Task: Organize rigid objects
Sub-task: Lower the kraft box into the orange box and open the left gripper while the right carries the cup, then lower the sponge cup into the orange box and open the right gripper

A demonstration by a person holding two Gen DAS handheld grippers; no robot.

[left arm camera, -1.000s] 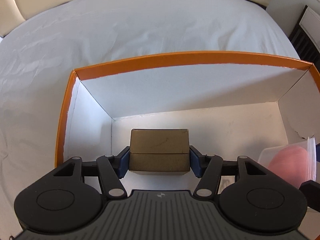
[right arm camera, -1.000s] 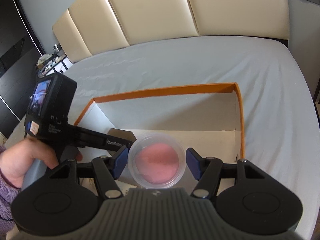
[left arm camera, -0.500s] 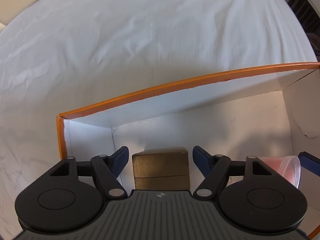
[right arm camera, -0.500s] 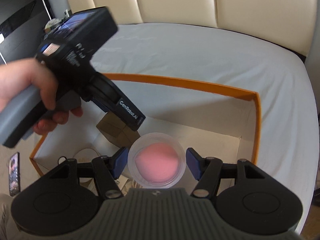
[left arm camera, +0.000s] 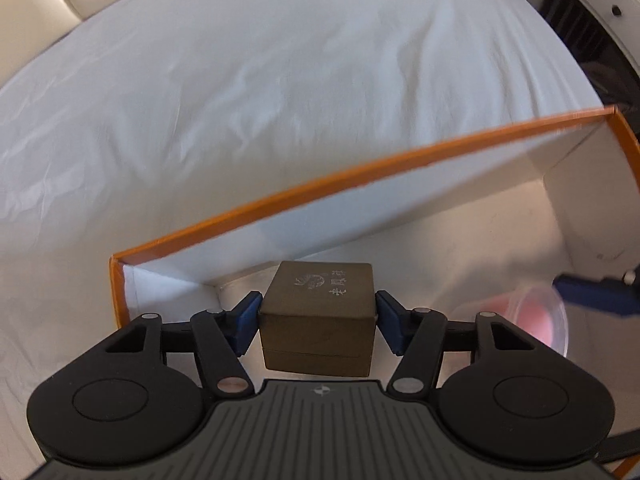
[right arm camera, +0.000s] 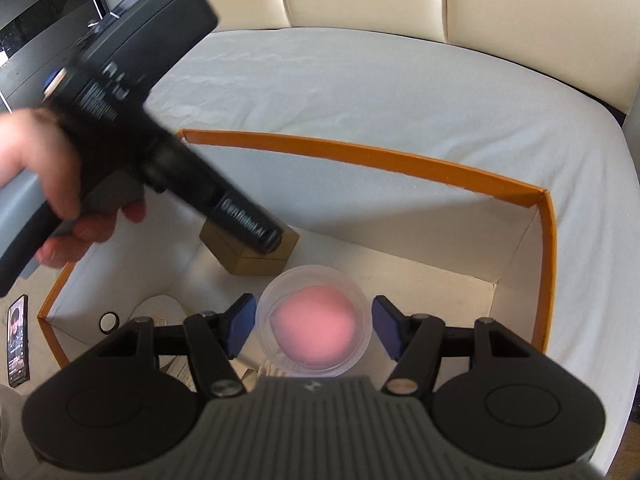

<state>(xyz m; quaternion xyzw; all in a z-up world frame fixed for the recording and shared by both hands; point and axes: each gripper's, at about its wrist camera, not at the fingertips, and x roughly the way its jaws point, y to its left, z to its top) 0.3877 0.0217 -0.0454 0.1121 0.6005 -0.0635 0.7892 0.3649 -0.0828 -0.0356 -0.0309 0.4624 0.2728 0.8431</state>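
Note:
A small brown box (left arm camera: 320, 320) with pale lettering on its lid sits in the far left corner of an orange-rimmed white carton (left arm camera: 360, 184). My left gripper (left arm camera: 318, 320) points steeply down over it. Its jaws are closing, and both blue pads press the box's sides. In the right wrist view the brown box (right arm camera: 256, 264) shows under the left gripper's black nose. My right gripper (right arm camera: 312, 328) is shut on a clear round tub (right arm camera: 314, 320) with pink contents, held above the carton (right arm camera: 360, 152) floor. That tub (left arm camera: 536, 316) appears blurred at the right of the left wrist view.
The carton lies on a white bed sheet (left arm camera: 280, 80) before a cream padded headboard (right arm camera: 400, 0). A small ring (right arm camera: 109, 321) and a white disc (right arm camera: 160, 308) lie in the carton's near left corner. A phone (right arm camera: 18, 340) lies outside, left of it. A hand (right arm camera: 60, 184) grips the left tool.
The left jaws let go of the brown box, then closed on it again, and the left tool rolled. The right gripper carried the pink tub along over the carton.

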